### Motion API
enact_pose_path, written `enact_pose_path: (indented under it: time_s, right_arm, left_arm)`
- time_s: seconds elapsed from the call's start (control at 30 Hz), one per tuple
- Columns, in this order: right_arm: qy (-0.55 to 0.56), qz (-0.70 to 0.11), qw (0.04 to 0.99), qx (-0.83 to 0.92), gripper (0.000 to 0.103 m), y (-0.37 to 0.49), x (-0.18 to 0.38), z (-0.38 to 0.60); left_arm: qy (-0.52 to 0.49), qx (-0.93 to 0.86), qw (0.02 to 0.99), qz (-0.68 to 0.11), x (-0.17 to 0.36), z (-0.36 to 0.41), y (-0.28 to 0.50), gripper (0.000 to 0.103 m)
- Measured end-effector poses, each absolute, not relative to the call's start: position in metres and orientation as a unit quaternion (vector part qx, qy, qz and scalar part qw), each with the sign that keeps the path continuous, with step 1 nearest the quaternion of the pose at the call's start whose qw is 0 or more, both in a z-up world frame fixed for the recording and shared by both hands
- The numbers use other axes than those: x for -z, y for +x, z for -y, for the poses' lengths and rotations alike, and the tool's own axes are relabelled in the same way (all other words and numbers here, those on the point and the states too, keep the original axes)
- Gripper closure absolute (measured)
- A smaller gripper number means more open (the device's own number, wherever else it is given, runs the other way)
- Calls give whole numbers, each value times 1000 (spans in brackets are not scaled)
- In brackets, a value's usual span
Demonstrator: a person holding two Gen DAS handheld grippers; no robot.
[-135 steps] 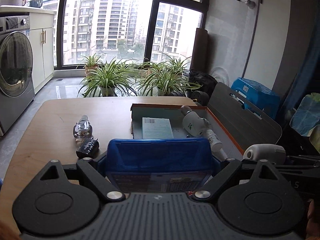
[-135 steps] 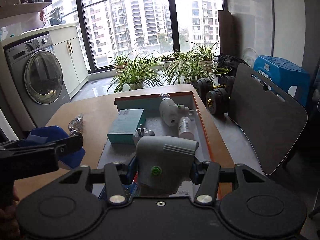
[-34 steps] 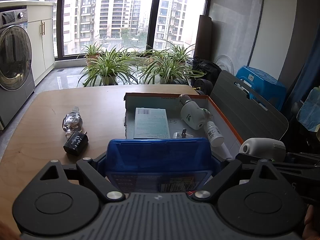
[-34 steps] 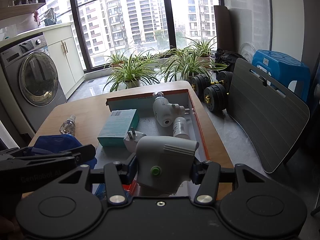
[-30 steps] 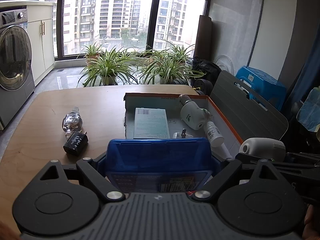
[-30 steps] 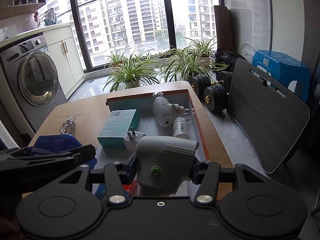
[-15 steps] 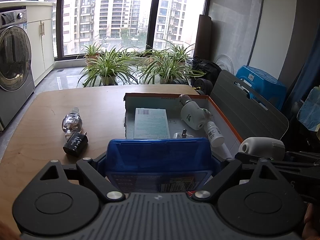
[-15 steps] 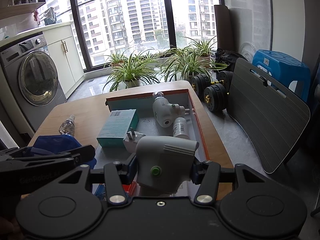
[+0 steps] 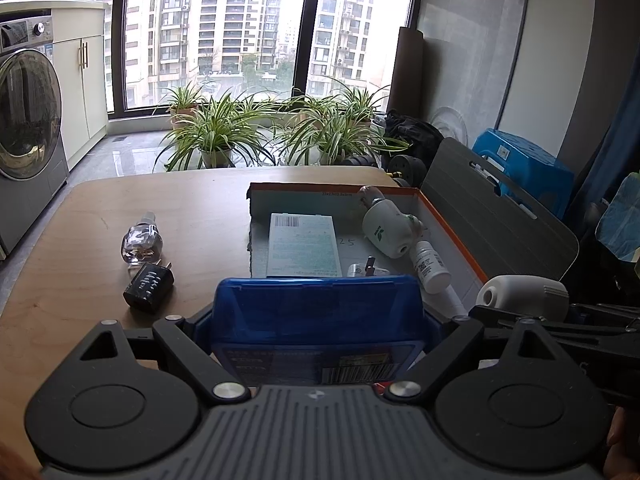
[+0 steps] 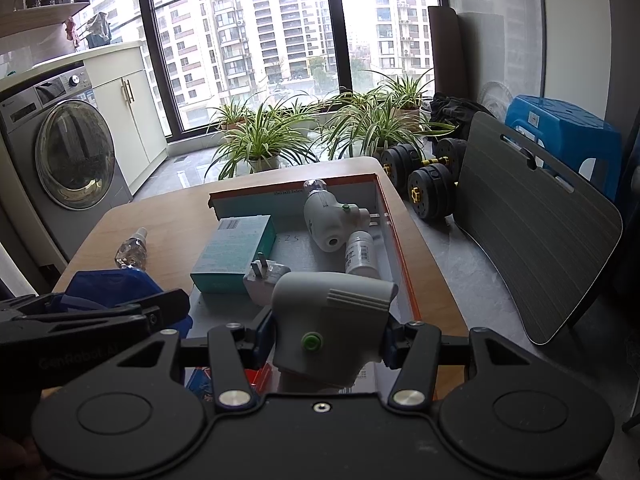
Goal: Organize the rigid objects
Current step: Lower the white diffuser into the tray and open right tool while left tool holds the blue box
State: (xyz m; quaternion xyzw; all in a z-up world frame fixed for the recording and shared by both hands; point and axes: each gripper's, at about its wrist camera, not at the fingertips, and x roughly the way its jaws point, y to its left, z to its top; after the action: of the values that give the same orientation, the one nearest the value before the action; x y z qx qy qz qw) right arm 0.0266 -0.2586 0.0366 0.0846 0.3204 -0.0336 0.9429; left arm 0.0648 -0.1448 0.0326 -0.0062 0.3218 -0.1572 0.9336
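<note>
Both tools are loaded and hang over the near end of the wooden bench (image 9: 192, 208), seemingly poised to add their loads to the shallow cardboard box (image 10: 394, 240) where the sorted things are gathered. The left tool (image 9: 318, 320) is clamped on a wide blue plastic case (image 9: 318, 308), so its jaws stand far apart simply because the case is broad; the case is carried flat, label side toward the camera, which would let it go down level. The right tool (image 10: 330, 338) grips a grey-white device (image 10: 332, 312) with a green button around its narrow body, head forward, just above the box's near end. Inside the box, a teal carton (image 10: 236, 252) lies along the left, a white plug adapter (image 10: 266, 276) sits just beside it, and a second white device (image 10: 328, 220) and a small white bottle (image 10: 360, 256) rest against the right wall, leaving the near middle floor bare, probably the room meant for the two held pieces. A small clear bottle (image 9: 142, 238) and a black charger (image 9: 149, 286) lie near each other on the bench outside the box, not yet sorted.
</note>
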Motion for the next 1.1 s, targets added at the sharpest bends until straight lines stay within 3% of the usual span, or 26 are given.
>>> enact_pose_path:
  time_s: [1.1]
  right_arm:
    - [92,-340,936,6,42,79,-51,257]
  left_arm:
    - [13,190,924,-333,-20,174,92,9]
